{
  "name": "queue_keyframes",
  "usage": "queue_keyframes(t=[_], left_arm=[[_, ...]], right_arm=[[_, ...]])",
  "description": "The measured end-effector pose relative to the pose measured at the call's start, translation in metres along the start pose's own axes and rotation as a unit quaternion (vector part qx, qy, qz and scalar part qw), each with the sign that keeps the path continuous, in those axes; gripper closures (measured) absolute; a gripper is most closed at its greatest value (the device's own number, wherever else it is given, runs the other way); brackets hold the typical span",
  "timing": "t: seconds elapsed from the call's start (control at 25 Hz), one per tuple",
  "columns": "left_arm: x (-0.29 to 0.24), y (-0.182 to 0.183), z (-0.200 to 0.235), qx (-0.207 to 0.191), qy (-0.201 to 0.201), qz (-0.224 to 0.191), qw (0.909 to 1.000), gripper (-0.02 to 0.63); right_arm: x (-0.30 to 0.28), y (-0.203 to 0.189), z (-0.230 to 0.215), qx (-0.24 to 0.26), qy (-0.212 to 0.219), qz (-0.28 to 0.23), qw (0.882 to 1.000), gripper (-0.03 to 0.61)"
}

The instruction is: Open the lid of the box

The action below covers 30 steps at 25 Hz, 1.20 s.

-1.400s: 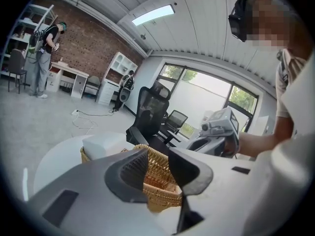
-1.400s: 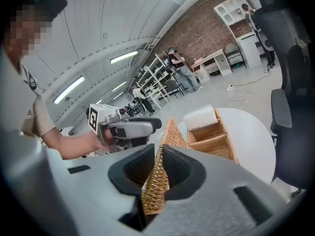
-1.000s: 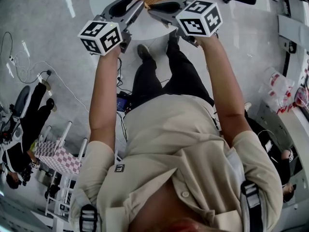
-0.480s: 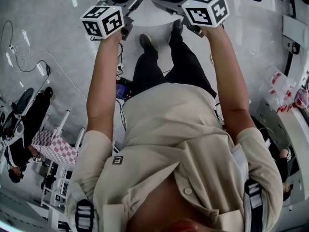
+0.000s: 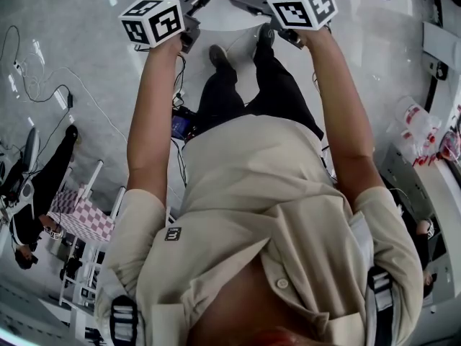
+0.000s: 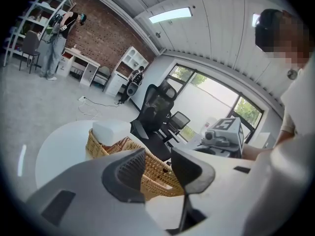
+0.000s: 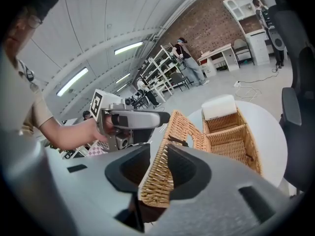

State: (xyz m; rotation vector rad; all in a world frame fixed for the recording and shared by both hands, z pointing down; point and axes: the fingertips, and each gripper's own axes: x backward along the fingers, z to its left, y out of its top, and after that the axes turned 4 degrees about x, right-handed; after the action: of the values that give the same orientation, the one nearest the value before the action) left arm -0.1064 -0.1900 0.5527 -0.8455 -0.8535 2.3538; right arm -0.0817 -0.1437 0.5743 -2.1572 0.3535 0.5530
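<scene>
Widening right gripper [image 7: 157,167] jaws around raised lid [image 7: 176,127]; left gripper [image 6: 160,171] jaws apart, empty.

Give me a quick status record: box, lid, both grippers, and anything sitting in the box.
box: wicker box on the white round table, inside exposed
lid: lid raised, standing steeply along the box's side
right gripper: right gripper jaws have just been opening; the lid's edge stands between them, not clamped
left gripper: left gripper jaws apart, nothing between them, box beyond
contents: white block at the box's far end
</scene>
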Motion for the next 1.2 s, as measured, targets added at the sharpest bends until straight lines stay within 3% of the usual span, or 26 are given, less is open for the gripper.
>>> queue_keyframes(t=[0.2, 0.64, 1.2], left_arm=[[0.002, -0.001, -0.003, 0.020, -0.007, -0.012, 0.9997, 0.474], [0.015, -0.014, 0.000, 0.015, 0.022, 0.013, 0.9996, 0.474], [0.008, -0.034, 0.008, 0.023, 0.045, 0.034, 0.9982, 0.476]], right_arm=[[-0.001, -0.011, 0.006, 0.011, 0.007, 0.025, 1.000, 0.477], [0.006, -0.013, 0.028, 0.022, 0.000, 0.043, 0.999, 0.479], [0.067, 0.022, 0.011, 0.047, -0.090, -0.020, 0.995, 0.583]])
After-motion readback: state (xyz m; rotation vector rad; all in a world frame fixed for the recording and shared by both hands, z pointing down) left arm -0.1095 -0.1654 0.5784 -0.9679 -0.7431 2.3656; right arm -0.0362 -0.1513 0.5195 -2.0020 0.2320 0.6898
